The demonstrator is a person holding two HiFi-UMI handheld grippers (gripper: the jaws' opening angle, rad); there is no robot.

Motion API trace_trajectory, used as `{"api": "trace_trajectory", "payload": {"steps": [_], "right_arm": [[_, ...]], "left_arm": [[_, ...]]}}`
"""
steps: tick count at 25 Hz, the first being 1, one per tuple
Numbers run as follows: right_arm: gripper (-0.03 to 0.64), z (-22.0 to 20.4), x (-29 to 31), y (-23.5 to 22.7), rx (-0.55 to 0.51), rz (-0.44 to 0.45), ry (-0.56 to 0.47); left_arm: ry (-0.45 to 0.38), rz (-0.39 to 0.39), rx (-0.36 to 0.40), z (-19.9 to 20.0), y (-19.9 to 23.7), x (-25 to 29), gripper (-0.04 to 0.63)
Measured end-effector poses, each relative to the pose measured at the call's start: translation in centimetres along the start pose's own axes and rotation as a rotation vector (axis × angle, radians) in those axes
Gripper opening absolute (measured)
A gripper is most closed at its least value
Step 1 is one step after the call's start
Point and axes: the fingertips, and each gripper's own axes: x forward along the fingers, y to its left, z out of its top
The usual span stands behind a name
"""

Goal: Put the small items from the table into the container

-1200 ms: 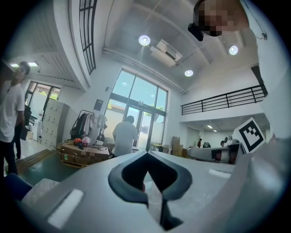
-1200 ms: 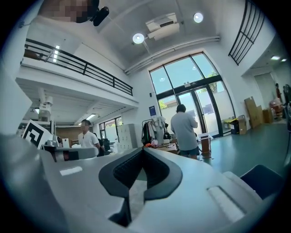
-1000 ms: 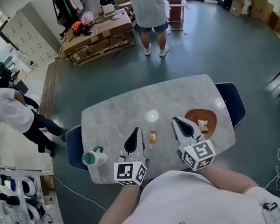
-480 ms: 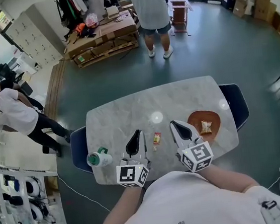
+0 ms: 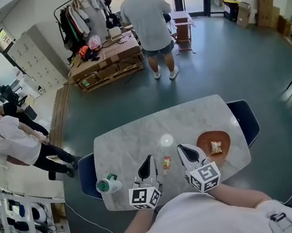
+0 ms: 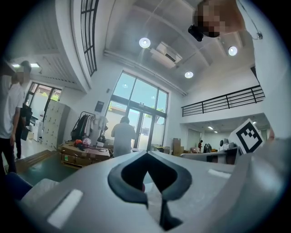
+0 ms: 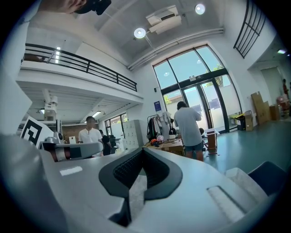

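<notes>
Well, near the pale marbled table's (image 5: pixel 132 136) front edge, a small crinkly yellow-red packet (image 5: pixel 166 162), its print unreadable, lies between the left gripper (image 5: pixel 149 160) and right gripper (image 5: pixel 182 149), both claws pressed together and empty, left of the brown oval container (image 5: pixel 221 134).

The right claw (image 7: pixel 142 152) is pointing out across the room, its jaws pressing together with nothing between them. Beyond and slightly right of its tips, a person in a grey shirt (image 7: pixel 188 129) is standing, back turned, near a clothes rack (image 7: pixel 157 124). Far left of the tips, a person in white (image 7: pixel 90 135) is facing this way.
</notes>
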Motion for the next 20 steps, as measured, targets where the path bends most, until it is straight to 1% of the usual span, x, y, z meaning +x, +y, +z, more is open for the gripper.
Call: {"api": "trace_trajectory", "payload": {"steps": [3, 7, 12, 16, 20], "right_arm": [[0.028, -0.3, 0.0, -0.5, -0.002, -0.009, 0.002], [0.028, -0.2, 0.1, -0.9, -0.003, -0.017, 0.012], [0.028, -0.6, 1.0, -1.5, -0.006, -0.004, 0.047], [0.028, -3.1, 2.6, -1.4, -0.016, 0.018, 0.123], [0.028, -7.6, 4.2, -1.7, -0.056, 0.041, 0.245]], "left_arm": [[0.007, 0.004, -0.008, -0.5, 0.1, 0.2, 0.003], [0.003, 0.011, -0.012, -0.2, 0.4, 0.2, 0.003], [0.01, 0.033, -0.024, -0.3, 0.9, 0.7, 0.003], [0.011, 0.063, -0.041, -0.7, 2.3, -0.4, 0.003], [0.038, 0.116, -0.081, -2.6, 3.9, -2.0, 0.003]]}}
